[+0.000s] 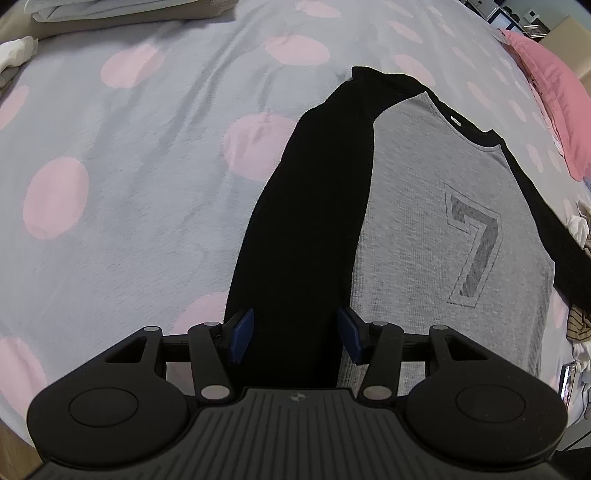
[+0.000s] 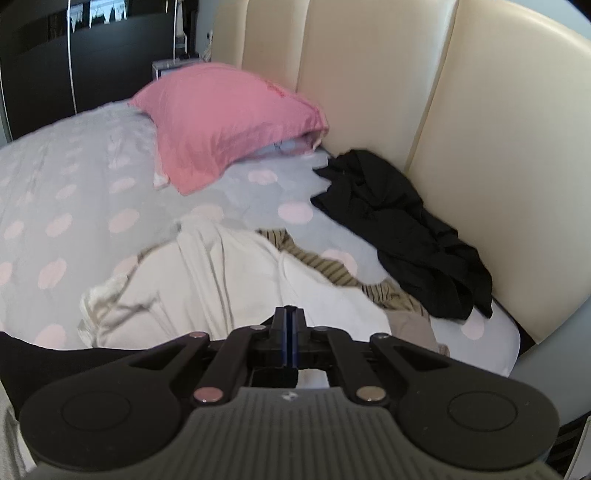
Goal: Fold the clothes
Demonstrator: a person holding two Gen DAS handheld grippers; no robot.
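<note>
A grey shirt (image 1: 424, 229) with black sleeves and a dark "7" print lies flat on the dotted bed cover (image 1: 129, 184). One black sleeve (image 1: 306, 221) is folded down along the shirt's left side and runs toward my left gripper (image 1: 295, 336). That gripper is open, its blue pads (image 1: 242, 334) standing on either side of the sleeve's end, just above it. The other sleeve (image 1: 554, 236) stretches out to the right. In the right wrist view my right gripper (image 2: 290, 332) is shut, with nothing visible between its pads. A strip of black cloth (image 2: 55, 354) lies at its lower left.
A pink pillow (image 2: 229, 125) leans near the cream headboard (image 2: 443, 110). A crumpled black garment (image 2: 406, 232), cream and white clothes (image 2: 221, 280) and a striped piece (image 2: 332, 266) are heaped on the bed. Folded pale clothes (image 1: 92, 11) sit at the far left edge.
</note>
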